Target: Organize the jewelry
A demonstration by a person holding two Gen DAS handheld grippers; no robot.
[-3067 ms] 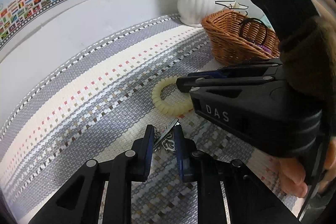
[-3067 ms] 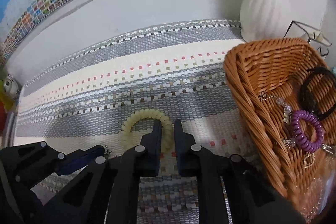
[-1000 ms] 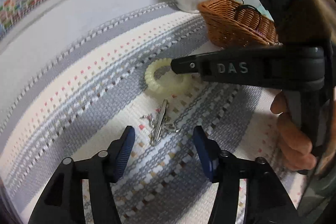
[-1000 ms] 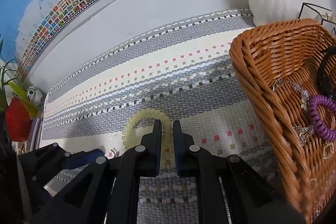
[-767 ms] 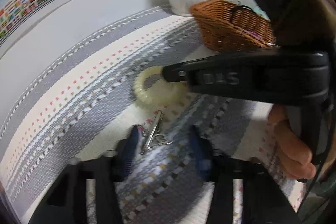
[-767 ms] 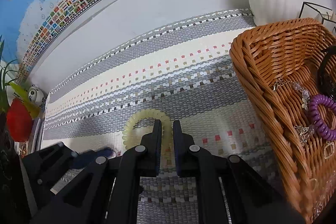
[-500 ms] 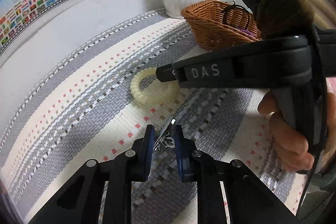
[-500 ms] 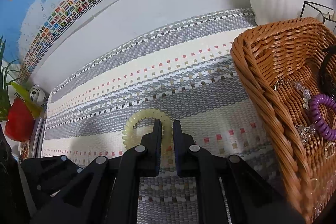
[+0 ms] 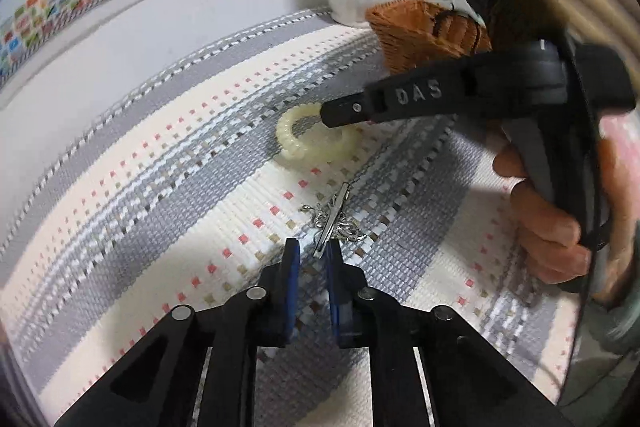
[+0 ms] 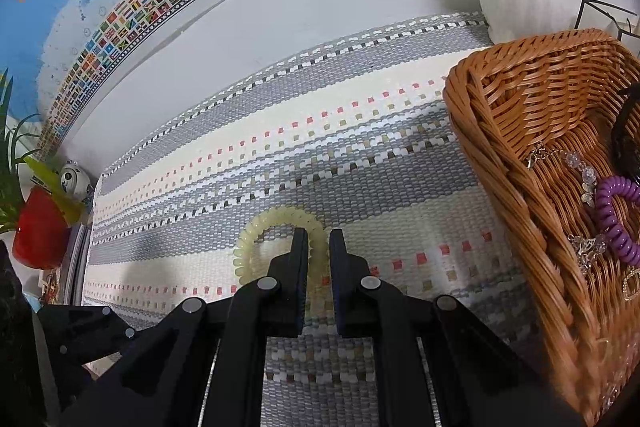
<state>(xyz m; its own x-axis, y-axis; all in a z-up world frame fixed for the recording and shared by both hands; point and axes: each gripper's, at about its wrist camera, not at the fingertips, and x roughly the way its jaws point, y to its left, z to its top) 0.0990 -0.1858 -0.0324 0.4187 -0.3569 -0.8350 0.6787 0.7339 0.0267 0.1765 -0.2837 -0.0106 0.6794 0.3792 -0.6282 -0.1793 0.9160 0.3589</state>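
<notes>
My left tongs (image 9: 311,251) have just been closing on the silver clip (image 9: 332,223), pinching its near end; right tongs (image 10: 319,241) grip the pale coil bracelet (image 10: 256,235). The basket (image 10: 500,131) comes next, I judge.

Pale yellow coil hair tie (image 9: 316,143) lies flat on the striped woven mat (image 9: 160,187), mid-mat, well short of its edges. Silver bar clip with tangled chain (image 9: 334,221) lies just nearer, apart from it. Wicker basket (image 10: 516,131) at the mat's right edge holds a purple coil tie (image 10: 616,219), beaded chain (image 10: 580,167) and black band (image 10: 626,131).
</notes>
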